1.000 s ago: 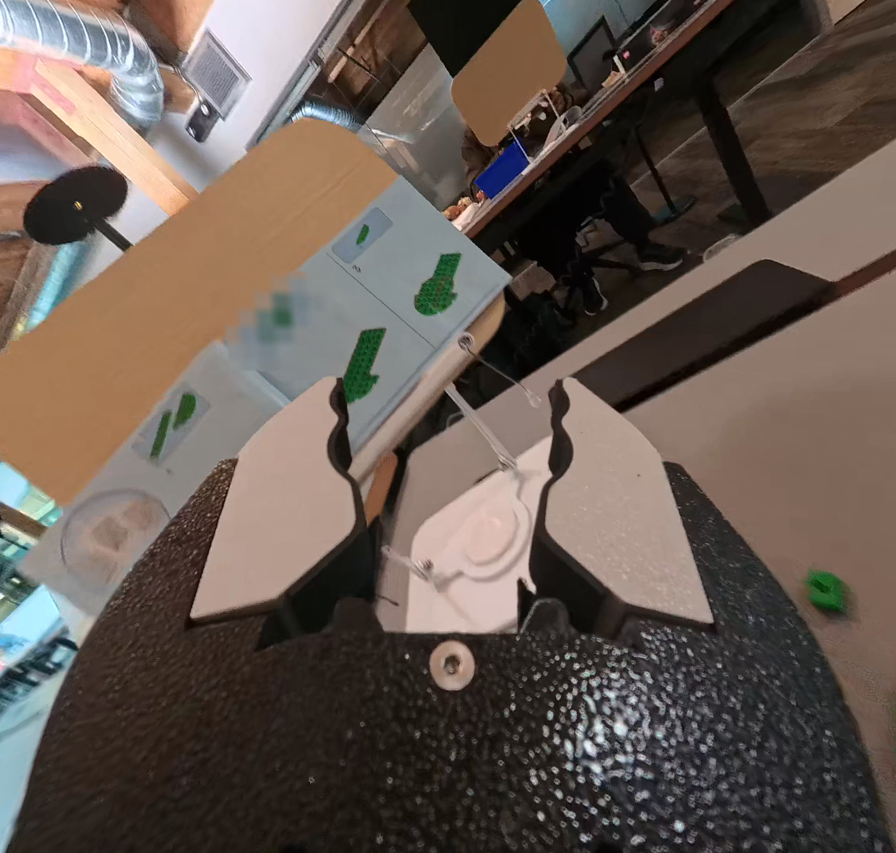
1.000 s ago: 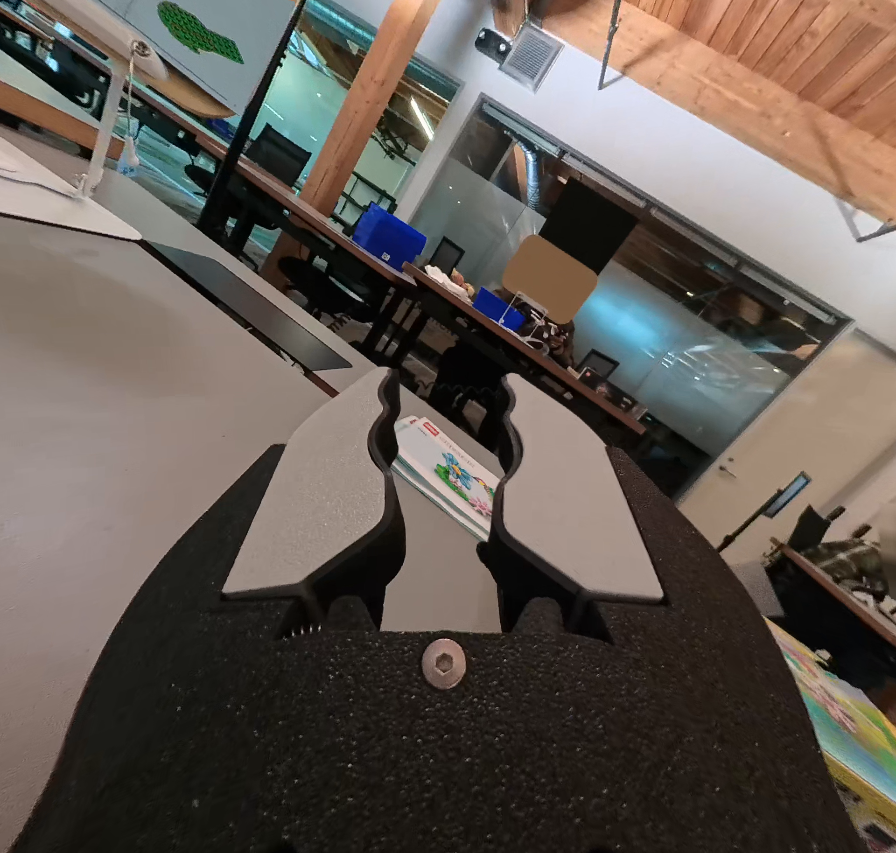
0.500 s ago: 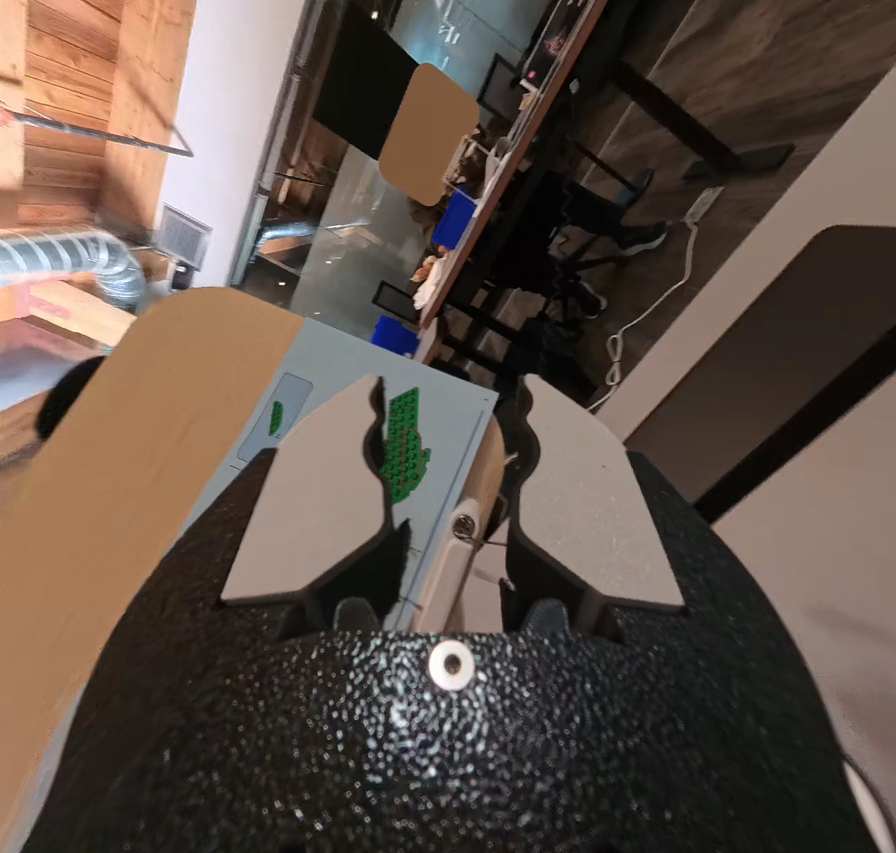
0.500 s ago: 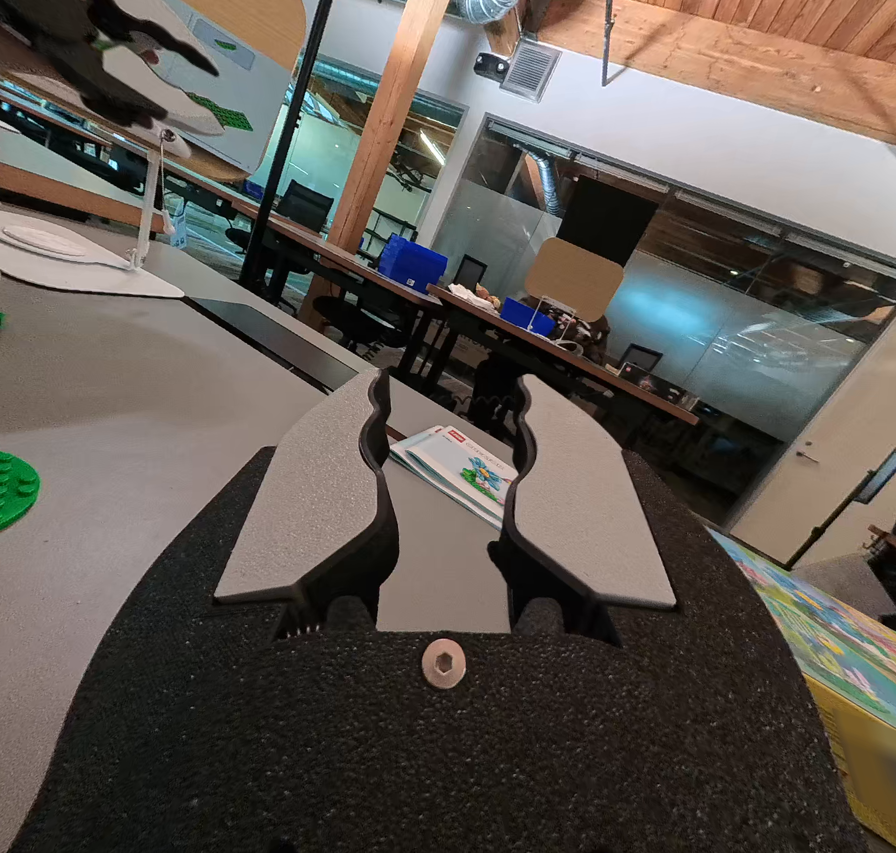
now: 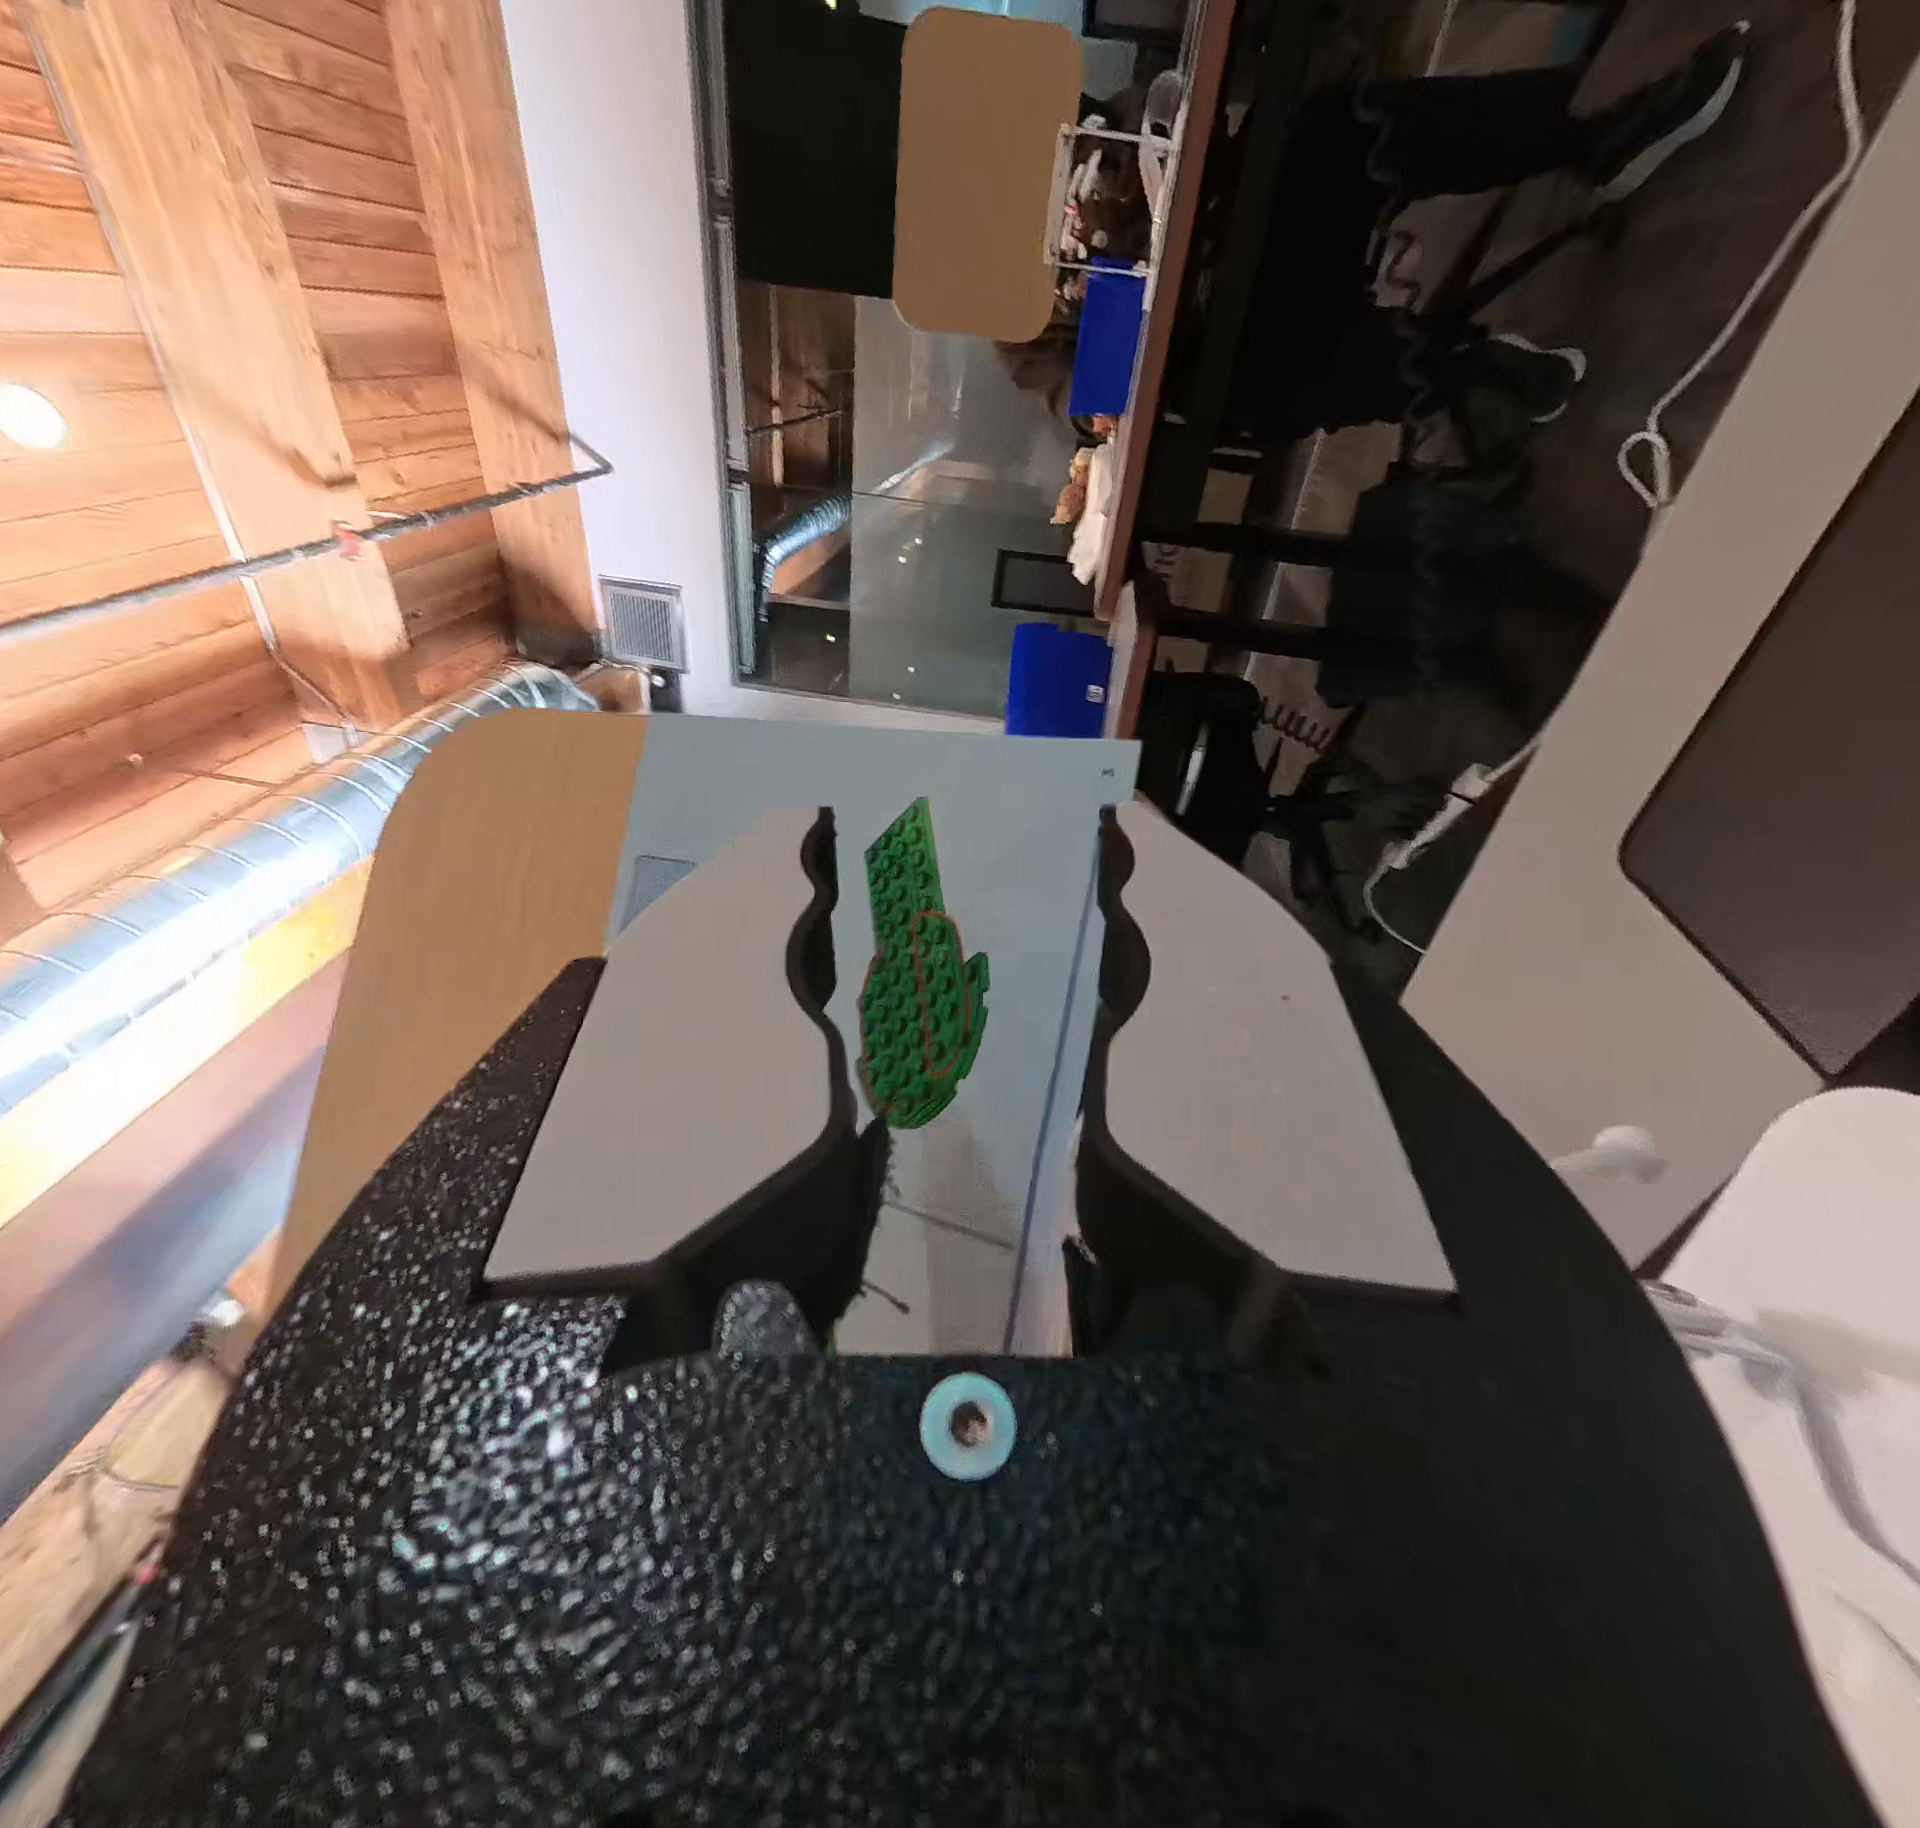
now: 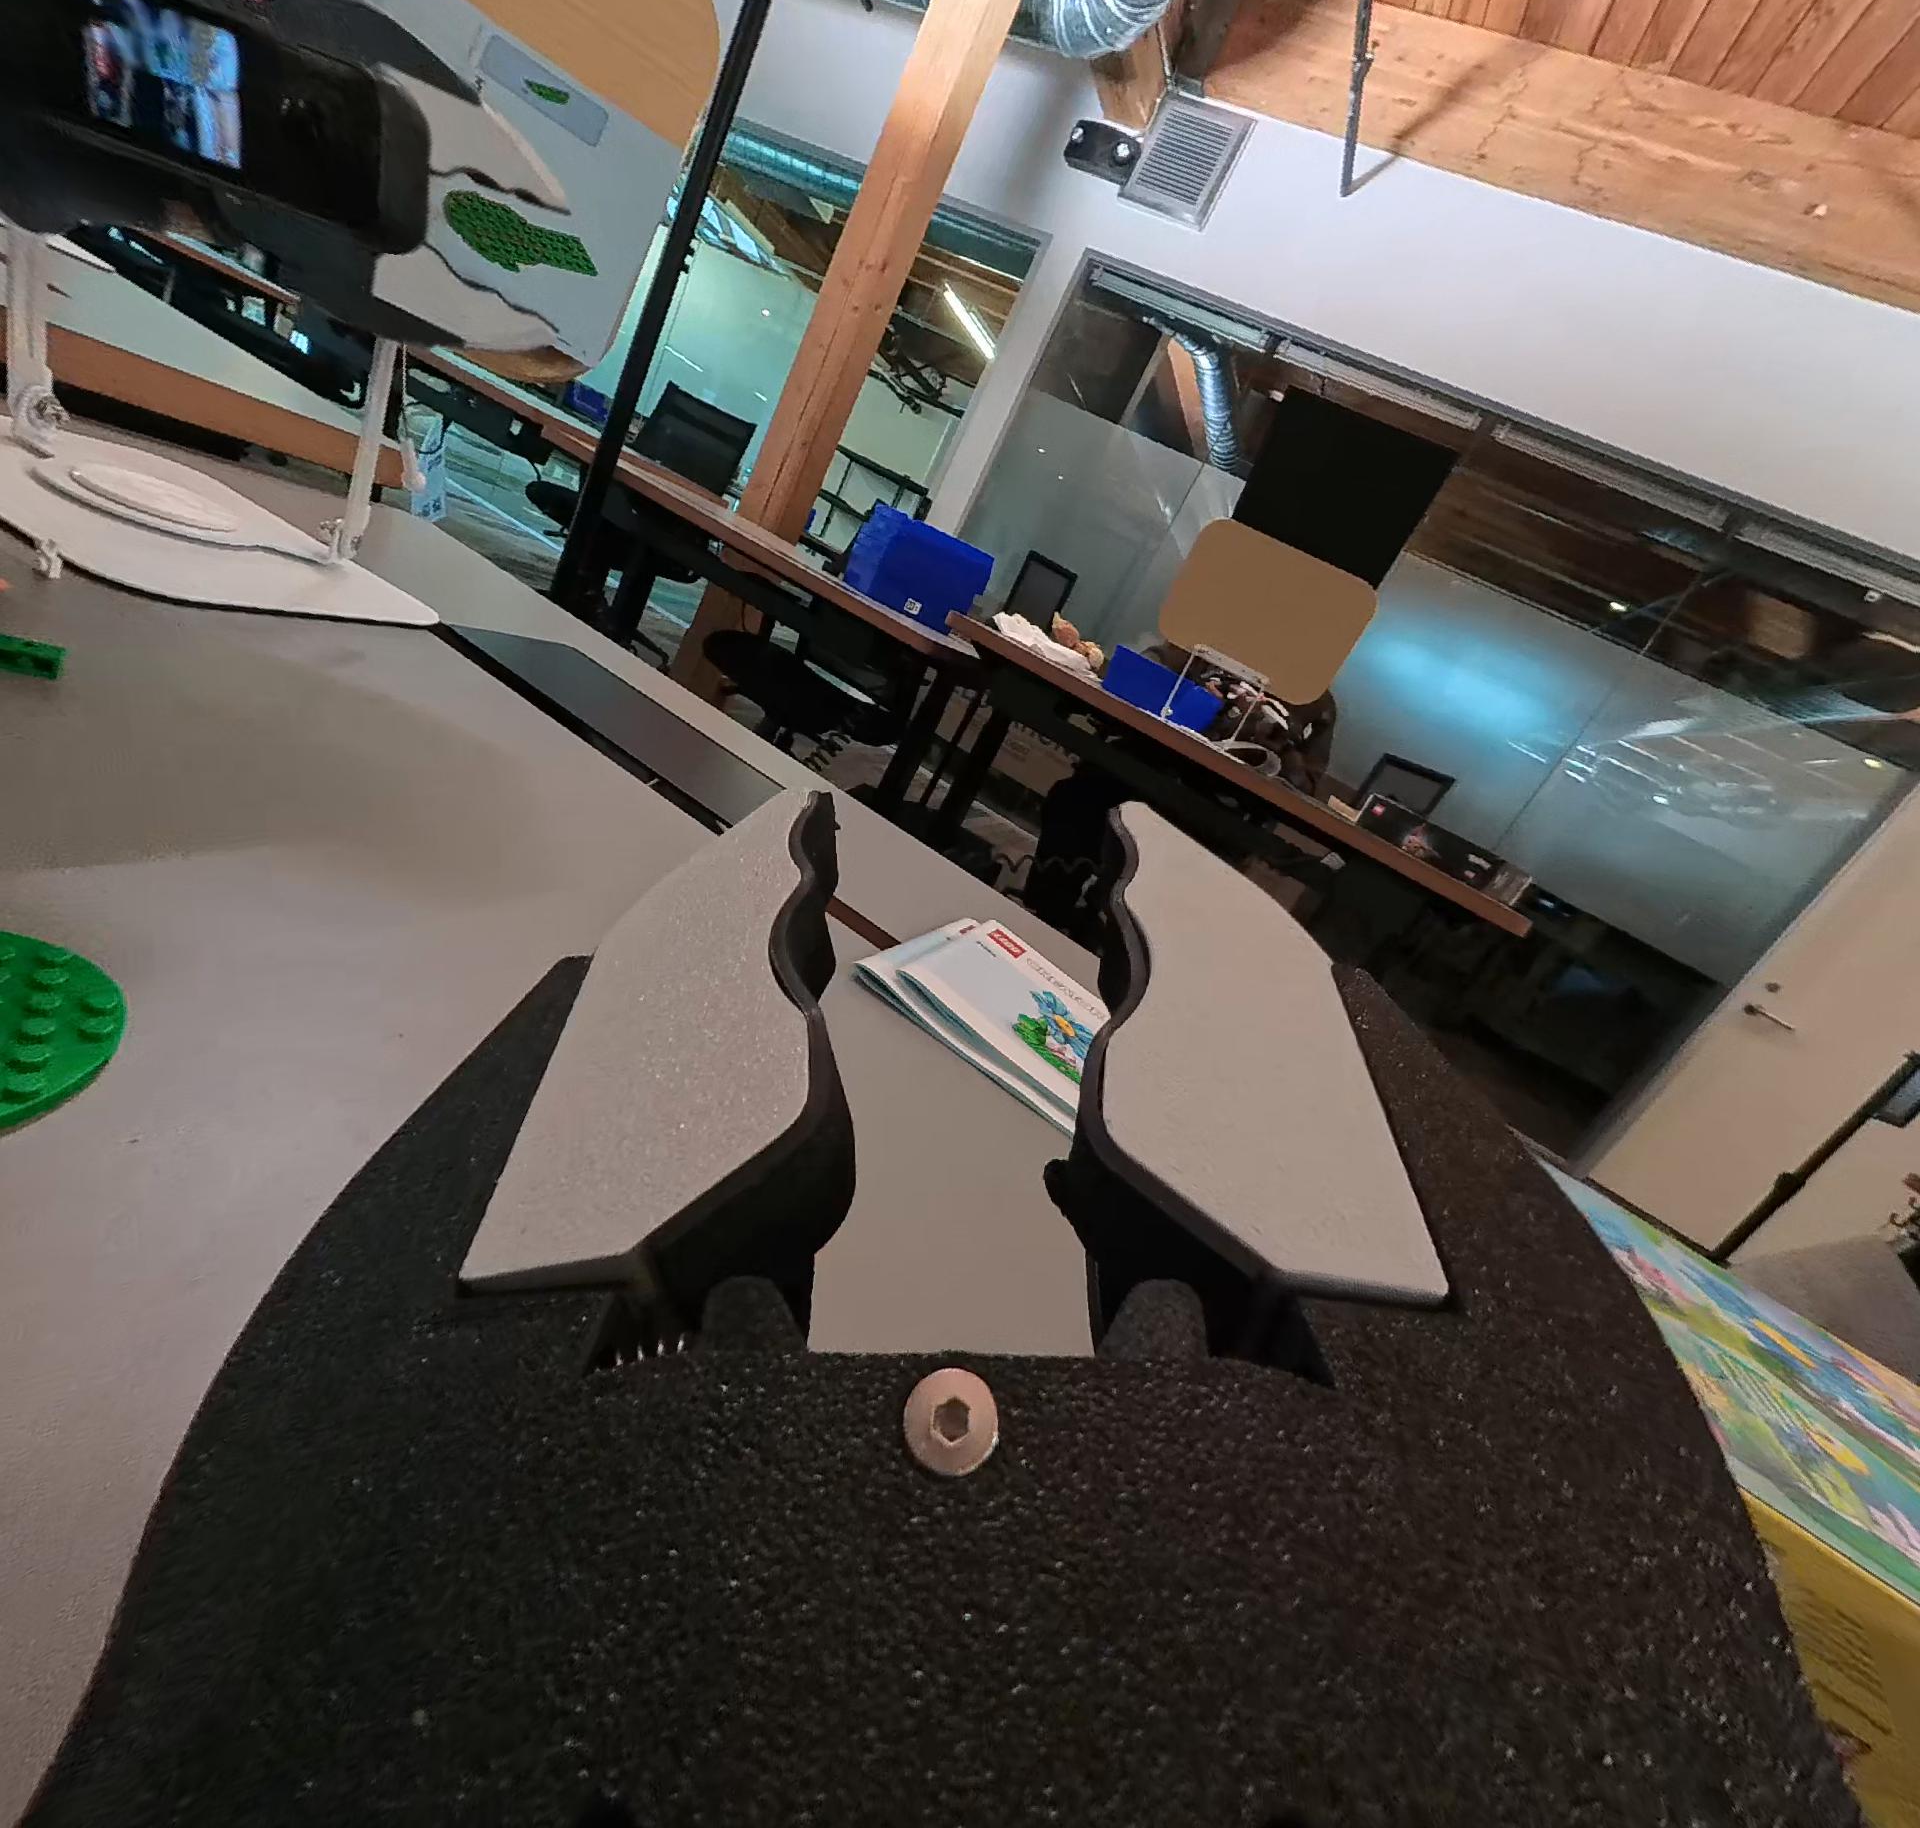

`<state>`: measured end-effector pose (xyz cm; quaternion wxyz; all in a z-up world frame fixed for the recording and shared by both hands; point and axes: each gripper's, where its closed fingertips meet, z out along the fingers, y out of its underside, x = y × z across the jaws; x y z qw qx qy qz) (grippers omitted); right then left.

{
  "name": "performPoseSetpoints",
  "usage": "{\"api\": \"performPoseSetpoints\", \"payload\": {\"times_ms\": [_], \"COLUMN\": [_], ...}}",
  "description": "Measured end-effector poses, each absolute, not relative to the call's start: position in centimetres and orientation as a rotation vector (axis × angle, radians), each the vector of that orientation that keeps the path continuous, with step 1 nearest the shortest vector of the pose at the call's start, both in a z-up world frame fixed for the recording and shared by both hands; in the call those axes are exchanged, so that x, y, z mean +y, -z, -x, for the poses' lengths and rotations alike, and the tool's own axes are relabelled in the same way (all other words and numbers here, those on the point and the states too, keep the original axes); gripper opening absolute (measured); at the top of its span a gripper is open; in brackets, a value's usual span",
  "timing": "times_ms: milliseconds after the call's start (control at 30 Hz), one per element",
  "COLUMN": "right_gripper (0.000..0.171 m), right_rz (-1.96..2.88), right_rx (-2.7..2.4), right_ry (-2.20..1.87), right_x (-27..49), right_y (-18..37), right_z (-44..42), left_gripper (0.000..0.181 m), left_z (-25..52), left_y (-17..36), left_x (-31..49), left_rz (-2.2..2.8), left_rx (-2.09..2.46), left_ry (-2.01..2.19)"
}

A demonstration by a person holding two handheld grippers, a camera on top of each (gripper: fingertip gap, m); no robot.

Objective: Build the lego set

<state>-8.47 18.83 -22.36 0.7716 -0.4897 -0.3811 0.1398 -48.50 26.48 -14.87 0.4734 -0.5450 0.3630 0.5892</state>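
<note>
Black textured tool, grey fingers

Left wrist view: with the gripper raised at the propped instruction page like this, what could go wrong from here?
1. The left gripper, open and empty, sits close to the instruction page on its thin-legged white stand; a nudge could tip it.
2. The round green plate lies beside the right gripper, which might knock it when it swings.
3. The spare booklet lies near the table edge.

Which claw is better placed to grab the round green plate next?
Right, probably. The right claw is open, empty and low over the table, with the round green plate close by. The left claw is raised at the instruction page.
</note>
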Motion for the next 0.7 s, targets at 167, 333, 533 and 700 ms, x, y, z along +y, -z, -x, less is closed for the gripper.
{"api": "performPoseSetpoints", "payload": {"times_ms": [167,333,533,700], "right_gripper": [0.047,0.046,0.046,0.045], "right_rz": [1.07,1.077,1.082,1.09], "right_rx": [-0.824,-0.839,-0.849,-0.86], "right_ry": [-0.304,-0.294,-0.285,-0.283], "right_x": [18.9,19.0,19.0,19.1], "right_y": [22.4,22.7,22.9,23.1], "right_z": [8.4,8.6,8.7,8.8], "left_gripper": [0.04,0.034,0.026,0.026], "left_z": [48.3,48.4,48.5,48.9], "left_y": [15.6,16.0,16.8,16.7], "left_x": [27.8,28.2,28.3,28.2], "left_rz": [1.389,1.41,1.443,1.468], "left_rx": [0.914,0.942,0.953,0.916], "left_ry": [-1.401,-1.408,-1.407,-1.385]}}
